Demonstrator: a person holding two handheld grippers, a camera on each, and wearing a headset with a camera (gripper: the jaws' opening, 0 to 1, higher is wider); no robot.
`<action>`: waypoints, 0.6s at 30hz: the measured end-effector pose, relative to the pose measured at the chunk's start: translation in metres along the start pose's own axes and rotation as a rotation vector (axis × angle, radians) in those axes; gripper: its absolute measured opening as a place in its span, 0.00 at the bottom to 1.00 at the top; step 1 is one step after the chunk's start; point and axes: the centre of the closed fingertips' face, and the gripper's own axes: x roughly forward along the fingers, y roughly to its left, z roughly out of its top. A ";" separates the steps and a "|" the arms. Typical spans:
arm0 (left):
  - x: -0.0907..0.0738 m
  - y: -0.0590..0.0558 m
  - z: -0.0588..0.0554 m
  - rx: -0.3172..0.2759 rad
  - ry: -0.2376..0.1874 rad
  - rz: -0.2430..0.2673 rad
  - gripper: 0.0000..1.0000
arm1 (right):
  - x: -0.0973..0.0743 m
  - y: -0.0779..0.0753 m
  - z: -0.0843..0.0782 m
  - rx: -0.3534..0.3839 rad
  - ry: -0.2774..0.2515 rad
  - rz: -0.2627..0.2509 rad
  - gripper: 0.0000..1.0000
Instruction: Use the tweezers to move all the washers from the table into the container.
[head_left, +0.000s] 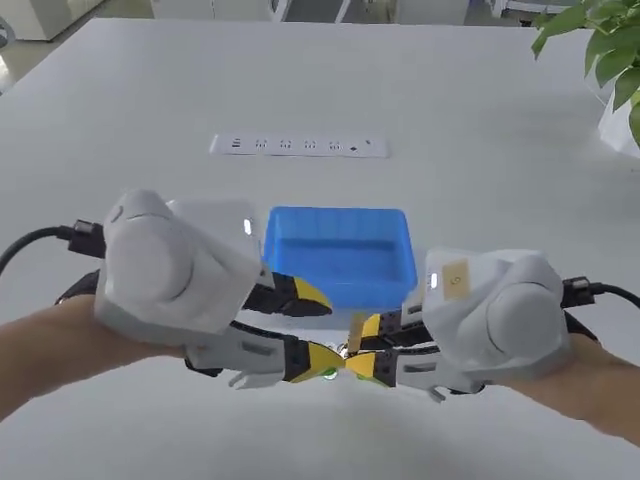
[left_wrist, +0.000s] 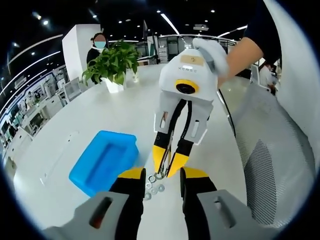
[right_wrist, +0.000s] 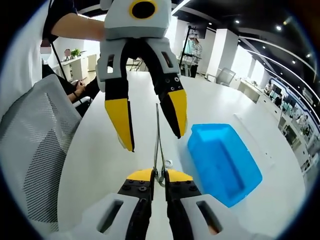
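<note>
Washers (left_wrist: 155, 189): clustered on tabletop (left_wrist: 120, 115) just beside container (left_wrist: 102, 160); judged light, thin, slippery.
Tweezers (right_wrist: 157, 135): clamped in right hand-held gripper (right_wrist: 159, 175), tips at washers.
Left hand-held gripper (left_wrist: 163, 174): jaws spread, empty.
Hold: pinch across one rim.

Little legible writing is showing.
At four o'clock in the head view, a yellow sticker (head_left: 455, 278) is sitting on the right gripper's (head_left: 362, 347) housing, carrying one handwritten mark, possibly a "5". In the left gripper view, small dark lettering (left_wrist: 192, 70) is running just under that sticker, too small to read.
</note>
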 end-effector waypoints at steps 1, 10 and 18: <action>-0.003 0.001 0.000 -0.008 -0.002 0.012 0.35 | -0.002 -0.001 0.003 0.005 -0.005 0.000 0.09; -0.024 0.008 -0.005 -0.056 -0.032 0.096 0.38 | -0.015 -0.012 0.027 -0.024 -0.030 -0.029 0.09; -0.040 0.009 -0.017 -0.086 -0.028 0.116 0.46 | -0.021 -0.032 0.045 -0.027 -0.052 -0.057 0.09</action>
